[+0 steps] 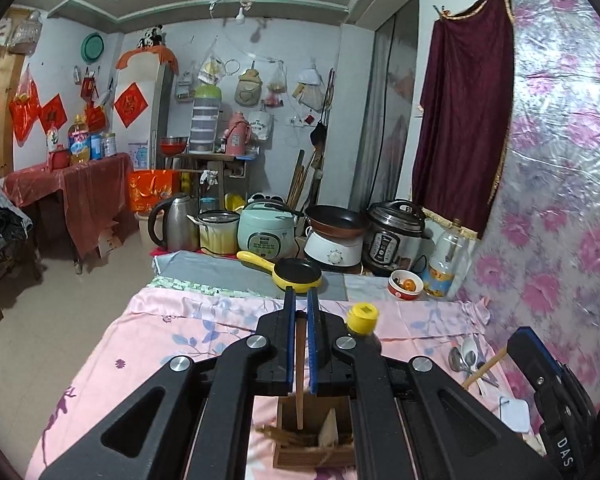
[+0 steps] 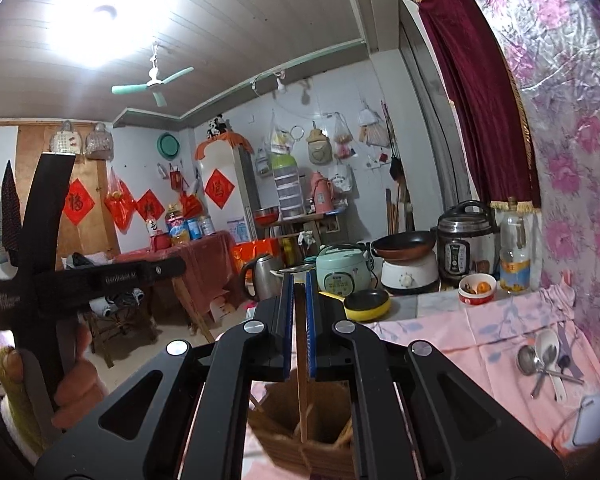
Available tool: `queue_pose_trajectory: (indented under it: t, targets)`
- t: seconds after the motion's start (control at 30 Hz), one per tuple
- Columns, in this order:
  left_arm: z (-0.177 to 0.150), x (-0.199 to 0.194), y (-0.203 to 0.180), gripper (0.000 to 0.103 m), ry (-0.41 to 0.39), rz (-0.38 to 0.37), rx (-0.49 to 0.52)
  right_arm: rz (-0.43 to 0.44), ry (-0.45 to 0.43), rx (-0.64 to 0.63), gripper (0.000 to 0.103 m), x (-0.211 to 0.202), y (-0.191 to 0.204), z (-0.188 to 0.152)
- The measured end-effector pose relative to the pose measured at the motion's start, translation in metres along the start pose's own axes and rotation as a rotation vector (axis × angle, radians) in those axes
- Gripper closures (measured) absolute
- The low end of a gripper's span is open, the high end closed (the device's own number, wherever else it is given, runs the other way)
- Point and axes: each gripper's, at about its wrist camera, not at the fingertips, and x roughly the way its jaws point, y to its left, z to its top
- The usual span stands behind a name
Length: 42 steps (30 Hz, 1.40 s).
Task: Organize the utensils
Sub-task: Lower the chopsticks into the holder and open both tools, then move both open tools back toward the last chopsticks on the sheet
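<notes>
Two grippers: both clenched, each on one thin wooden chopstick.
Left gripper point(image 1: 301, 300): blue-padded jaws pinched on a slender brown chopstick point(image 1: 300, 376); stick hangs down, its lower end inside the open wooden utensil box point(image 1: 314, 452).
Right gripper point(image 2: 299, 284): jaws pinched on a second thin wooden chopstick point(image 2: 301, 396); lower end is seen within the same box point(image 2: 308, 436), among other sticks.
Box: stood on the pink floral tablecloth point(image 1: 172, 336), near its front edge, directly under both tools.
Loose cutlery: metal and white spoons point(image 2: 546, 356) lie piled on the cloth to the right, well apart from the box.
Yellow-capped bottle point(image 1: 363, 318): just right of the left jaws.
Edges: cloth drops off on the left to bare floor; flowered wall covering point(image 1: 560, 184) bounds the right side.
Open room: bare cloth between box and the yellow frying pan point(image 1: 296, 274).
</notes>
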Motion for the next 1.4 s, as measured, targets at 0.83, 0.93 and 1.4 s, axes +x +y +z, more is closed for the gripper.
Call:
queue_pose_trajectory:
  t: [0.83,0.93,1.4]
  targets:
    - [-0.070,-0.031,0.069,0.026,0.080,0.153,-0.105,-0.020,0.069,0.103,0.079,-0.025,-0.012,-0.029]
    - [-0.079,-0.055,0.070,0.021,0.066,0.177,-0.107,-0.020,0.050,0.115,0.073,-0.048,-0.008,-0.028]
    - [-0.161,-0.182,0.050,0.009,0.029,0.240,-0.123,-0.029,0.017,0.136,0.037,-0.179,0.033,-0.053]
